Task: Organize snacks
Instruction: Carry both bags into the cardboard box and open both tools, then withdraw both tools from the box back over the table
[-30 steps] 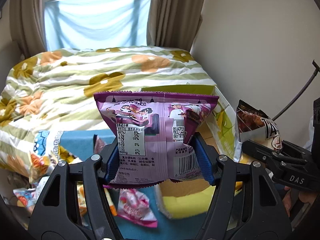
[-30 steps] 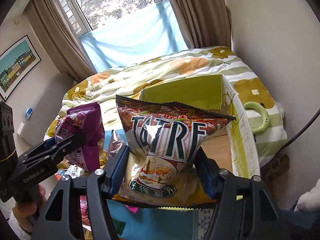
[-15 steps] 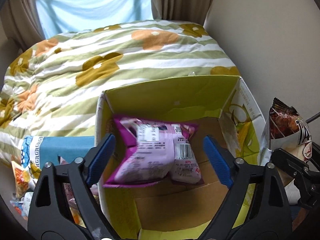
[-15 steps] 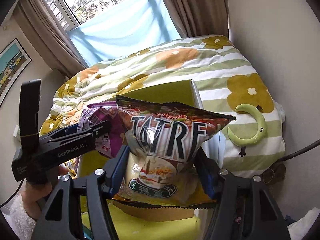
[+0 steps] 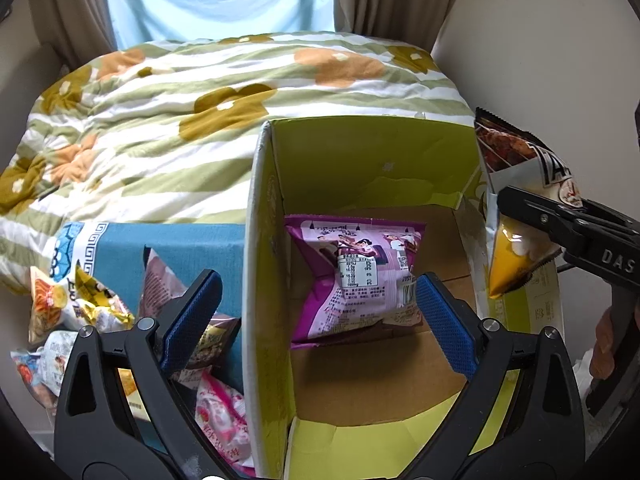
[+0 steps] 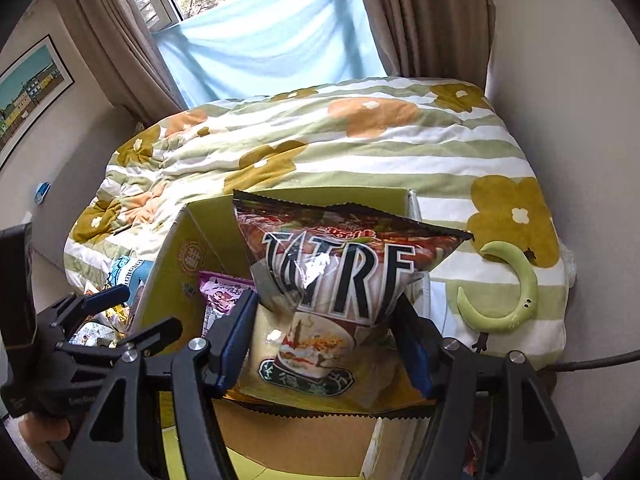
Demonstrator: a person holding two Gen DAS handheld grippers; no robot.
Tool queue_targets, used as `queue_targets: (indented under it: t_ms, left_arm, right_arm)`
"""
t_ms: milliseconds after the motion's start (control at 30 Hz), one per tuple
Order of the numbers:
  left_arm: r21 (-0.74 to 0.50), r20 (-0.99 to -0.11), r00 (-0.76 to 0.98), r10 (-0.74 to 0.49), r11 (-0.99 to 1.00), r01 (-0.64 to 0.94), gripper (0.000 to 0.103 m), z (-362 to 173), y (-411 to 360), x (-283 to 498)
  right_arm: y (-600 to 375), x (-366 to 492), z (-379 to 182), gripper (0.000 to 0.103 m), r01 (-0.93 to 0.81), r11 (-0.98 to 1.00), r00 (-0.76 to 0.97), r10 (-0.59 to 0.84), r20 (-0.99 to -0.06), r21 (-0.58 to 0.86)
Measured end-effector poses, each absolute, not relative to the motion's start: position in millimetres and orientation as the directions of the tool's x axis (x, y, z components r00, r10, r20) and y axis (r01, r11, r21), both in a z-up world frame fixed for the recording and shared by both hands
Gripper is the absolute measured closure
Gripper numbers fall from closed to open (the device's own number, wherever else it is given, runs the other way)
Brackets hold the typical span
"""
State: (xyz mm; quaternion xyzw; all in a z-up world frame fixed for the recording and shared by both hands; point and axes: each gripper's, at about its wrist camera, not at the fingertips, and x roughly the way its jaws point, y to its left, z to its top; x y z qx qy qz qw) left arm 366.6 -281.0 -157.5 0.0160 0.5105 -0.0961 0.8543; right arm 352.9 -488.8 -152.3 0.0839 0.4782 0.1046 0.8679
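Observation:
A purple snack bag (image 5: 356,280) lies loose on the cardboard floor of the open yellow-green box (image 5: 260,240). My left gripper (image 5: 317,276) hangs over it with its jaws opening wide; one blue pad stands outside the box's left wall, and neither pad touches the bag. My right gripper (image 6: 328,300) is shut on a dark chip bag (image 6: 340,272) held upright above the box (image 6: 176,264). From the left wrist view that chip bag (image 5: 516,152) shows at the box's right side. The purple bag (image 6: 222,292) peeks out behind it.
Several loose snack packets (image 5: 80,308) and a pink packet (image 5: 216,408) lie on a blue cloth (image 5: 168,240) left of the box. A flowered quilt (image 5: 200,92) covers the bed behind. A green crescent (image 6: 516,288) lies right of the box, beside the wall.
My left gripper let go of the purple bag, which dropped into the box, and it has sunk closer. My right gripper carried the chip bag to above the box.

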Motion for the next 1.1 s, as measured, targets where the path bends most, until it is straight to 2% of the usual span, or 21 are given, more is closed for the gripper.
queue_targets:
  t_ms: [167, 233, 300, 333, 433, 633, 1100]
  left_arm:
    - [-0.047, -0.877, 0.468, -0.111, 0.988, 0.147, 0.006, -153, -268, 360]
    - [-0.02, -0.875, 0.478, -0.08, 0.991, 0.129, 0.006, -149, -263, 357]
    - [0.004, -0.873, 0.486, -0.052, 0.994, 0.113, 0.006, -146, -260, 354]
    - [0.011, -0.871, 0.489, -0.043, 0.994, 0.107, 0.006, -144, -258, 352]
    - [0.012, -0.869, 0.494, -0.034, 0.996, 0.091, 0.006, -141, -253, 347]
    - [0.015, -0.872, 0.488, -0.029, 0.996, 0.086, 0.006, -140, -253, 341]
    - [0.031, -0.838, 0.544, -0.03, 0.994, 0.102, 0.006, -106, -243, 310]
  right_arm:
    - [-475, 372, -168, 0.041, -0.146, 0.964, 0.478, 0.266, -0.837, 0.223]
    - [-474, 376, -172, 0.036, -0.152, 0.964, 0.485, 0.266, -0.833, 0.219]
    - [-473, 374, -172, 0.004, -0.142, 0.971, 0.519, 0.236, -0.821, 0.19]
    - [-474, 373, -172, 0.0, -0.142, 0.974, 0.528, 0.227, -0.819, 0.178]
    - [-476, 366, -171, 0.001, -0.142, 0.979, 0.542, 0.198, -0.816, 0.143]
    - [-482, 352, -172, 0.0, -0.153, 0.975, 0.522, 0.218, -0.824, 0.162]
    - [-473, 320, -138, 0.0, -0.171, 0.971, 0.589, 0.235, -0.774, 0.165]
